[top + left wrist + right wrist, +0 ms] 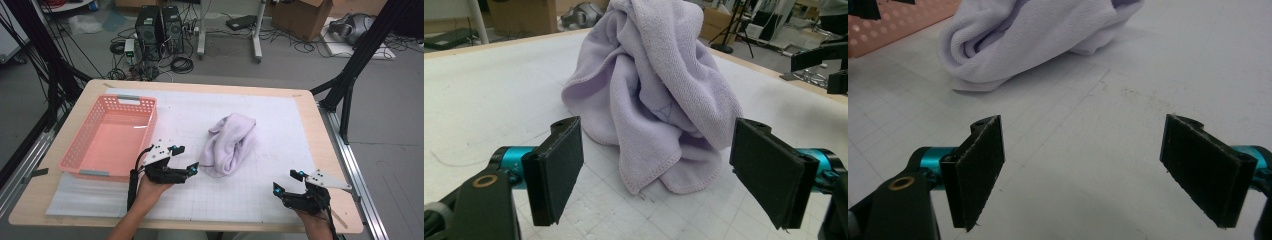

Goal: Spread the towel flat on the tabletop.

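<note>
Towel pickup: take the near hem

Basket sits left. Your left gripper, jaws wide and empty, faces the crumpled towel mid-counter; pinch its near hem low. Right gripper, open too, stays clear.

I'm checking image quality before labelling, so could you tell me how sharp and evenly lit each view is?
High view: soft, even light, slightly blurry, towel readable. Left gripper view: towel weave crisp, background blurred. Right gripper view: mat bright, faint shadow between the open jaws.
</note>
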The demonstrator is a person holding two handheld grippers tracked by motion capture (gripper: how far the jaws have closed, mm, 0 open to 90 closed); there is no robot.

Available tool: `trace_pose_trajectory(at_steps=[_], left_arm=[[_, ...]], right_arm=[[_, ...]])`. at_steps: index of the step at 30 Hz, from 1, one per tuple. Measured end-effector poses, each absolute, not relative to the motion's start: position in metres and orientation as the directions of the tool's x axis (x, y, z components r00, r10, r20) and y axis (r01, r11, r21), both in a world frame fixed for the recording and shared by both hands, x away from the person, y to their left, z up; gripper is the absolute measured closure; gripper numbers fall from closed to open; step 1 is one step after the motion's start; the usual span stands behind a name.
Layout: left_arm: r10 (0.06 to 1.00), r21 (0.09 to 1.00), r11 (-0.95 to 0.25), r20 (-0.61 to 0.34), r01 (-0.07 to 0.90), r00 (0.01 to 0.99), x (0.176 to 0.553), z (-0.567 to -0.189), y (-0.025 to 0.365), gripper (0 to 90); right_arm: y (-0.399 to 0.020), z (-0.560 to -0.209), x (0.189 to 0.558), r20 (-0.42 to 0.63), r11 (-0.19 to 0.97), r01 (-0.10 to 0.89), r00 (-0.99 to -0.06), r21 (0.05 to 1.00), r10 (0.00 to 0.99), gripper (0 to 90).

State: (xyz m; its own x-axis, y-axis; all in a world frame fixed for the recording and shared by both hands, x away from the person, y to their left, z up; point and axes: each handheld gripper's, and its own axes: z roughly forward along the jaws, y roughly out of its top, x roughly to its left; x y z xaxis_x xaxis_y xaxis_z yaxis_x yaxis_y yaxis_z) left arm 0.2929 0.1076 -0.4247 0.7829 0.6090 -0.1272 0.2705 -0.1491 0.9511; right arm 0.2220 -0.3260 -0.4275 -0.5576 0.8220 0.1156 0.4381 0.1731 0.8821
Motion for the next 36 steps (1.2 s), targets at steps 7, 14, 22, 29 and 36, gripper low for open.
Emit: trace_pose_trajectory(at_steps=[7, 14, 22, 29, 36], left_arm=[[0.609, 0.949, -0.151, -0.131, 0.276, 0.783, 0.294, -0.426, 0.108, 22.8], [0.613, 0.948, -0.148, -0.136, 0.282, 0.778, 0.295, -0.426, 0.109, 23.3], [0.617, 0.945, -0.146, -0.144, 0.293, 0.773, 0.296, -0.428, 0.112, 23.6], [0.618, 0.943, -0.151, -0.145, 0.298, 0.773, 0.297, -0.43, 0.114, 24.5], [0.626, 0.942, -0.141, -0.153, 0.305, 0.764, 0.298, -0.43, 0.116, 25.0]], right_arm=[[-0.309, -0.428, 0.229, 0.079, 0.243, 0.431, -0.606, 0.869, 0.791, 18.7], [-0.274, -0.427, 0.249, 0.037, 0.332, 0.41, -0.673, 0.85, 0.738, 20.1], [-0.198, -0.432, 0.287, -0.071, 0.467, 0.325, -0.756, 0.822, 0.651, 22.1], [-0.182, -0.439, 0.306, -0.095, 0.529, 0.333, -0.773, 0.781, 0.627, 72.4], [-0.215, -0.41, 0.275, 0.177, 0.336, 0.379, -0.847, 0.862, 0.501, 75.6]])
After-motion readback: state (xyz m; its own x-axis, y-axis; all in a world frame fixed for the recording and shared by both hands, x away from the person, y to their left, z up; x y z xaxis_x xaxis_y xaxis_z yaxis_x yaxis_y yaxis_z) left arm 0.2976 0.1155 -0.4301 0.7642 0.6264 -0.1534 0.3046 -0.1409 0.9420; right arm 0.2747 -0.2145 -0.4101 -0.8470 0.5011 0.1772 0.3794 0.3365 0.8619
